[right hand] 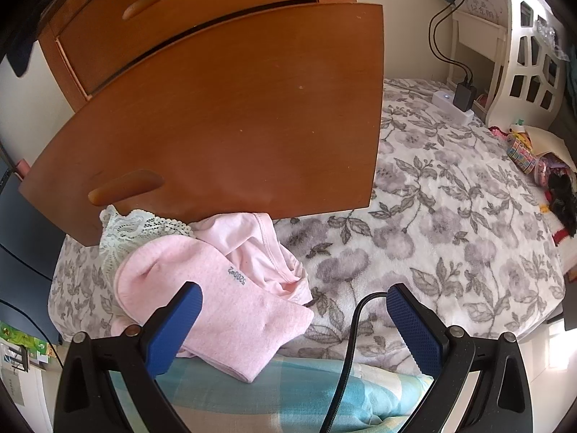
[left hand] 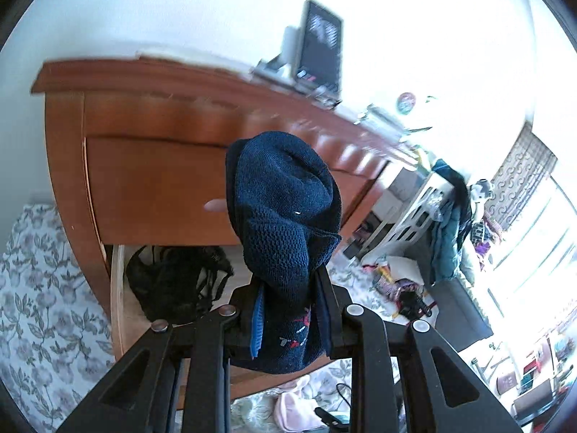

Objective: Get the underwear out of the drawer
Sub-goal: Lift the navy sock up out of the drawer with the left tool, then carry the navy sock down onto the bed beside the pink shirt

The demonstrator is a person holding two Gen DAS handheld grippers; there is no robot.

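While your left gripper (left hand: pixel 288 321) clamps its 2 blue pads on a bundled piece of navy knit underwear (left hand: pixel 285 213), the garment stands clear above the open drawer (left hand: pixel 117 299) of the wooden dresser (left hand: pixel 151 108). Behind it, a heap of black lace underwear (left hand: pixel 173 281) lies inside that drawer, apart from the navy piece. Red and grey lettering shows on the navy fabric low between your pads. Farther right in the left wrist view, a dark upright device (left hand: pixel 321 47) sits on the dresser top, and a white cut-out headboard (left hand: pixel 414 213) draped with teal clothing (left hand: pixel 447 223) stands against the bright window side.

In the right wrist view, your right gripper (right hand: pixel 294 308) hangs with its jaws wide apart, nothing between the blue pads. At the left, the pulled-out drawer front (right hand: pixel 223 122) juts over the bed. Below its edge, mint lace underwear (right hand: pixel 133 231) and pink underwear (right hand: pixel 223 288) lie piled on the floral blanket (right hand: pixel 432 234). Your left pad overlaps the pink pile in the picture; whether it touches cannot be told. A black cable (right hand: pixel 346 361) runs up between your fingers. At far right, a white power strip (right hand: pixel 450 104) rests on the blanket near the headboard.
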